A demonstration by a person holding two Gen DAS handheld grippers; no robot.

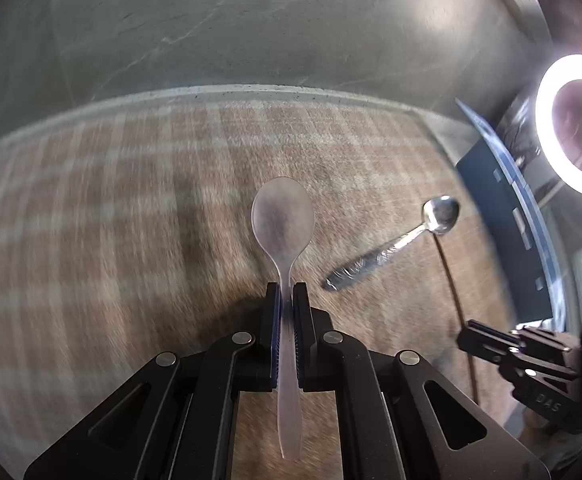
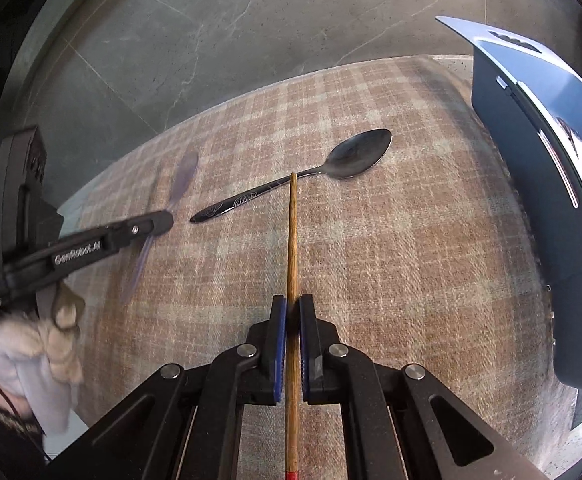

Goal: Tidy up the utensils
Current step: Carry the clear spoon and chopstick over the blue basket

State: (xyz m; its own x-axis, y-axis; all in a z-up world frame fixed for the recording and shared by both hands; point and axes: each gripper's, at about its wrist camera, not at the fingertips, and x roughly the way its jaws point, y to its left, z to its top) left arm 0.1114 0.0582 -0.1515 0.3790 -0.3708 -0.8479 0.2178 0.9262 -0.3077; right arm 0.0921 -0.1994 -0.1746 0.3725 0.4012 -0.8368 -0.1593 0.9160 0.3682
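Item: left gripper (image 1: 287, 292), jaws closed narrow on the handle of a frosted plastic spoon (image 1: 283, 216), bowl pointing forward, carried clear above the plaid cloth (image 1: 111, 220). Item: right gripper (image 2: 293, 304), jaws pinched on a wooden chopstick (image 2: 292, 236), red band at its near end, tip in line with the neck of the metal spoon (image 2: 315, 172). Item: metal spoon, loose, lying flat on the cloth, patterned handle toward the left gripper, bowl toward the blue utensil holder (image 2: 531, 184). Item: blue utensil holder, standing at the right edge of the cloth, slotted, some contents inside but too small to identify. Step in hand: both tools loaded, carrying stage. Next move, as judged: bring each piece over the holder, line it up with a slot, release; metal spoon remains to collect.
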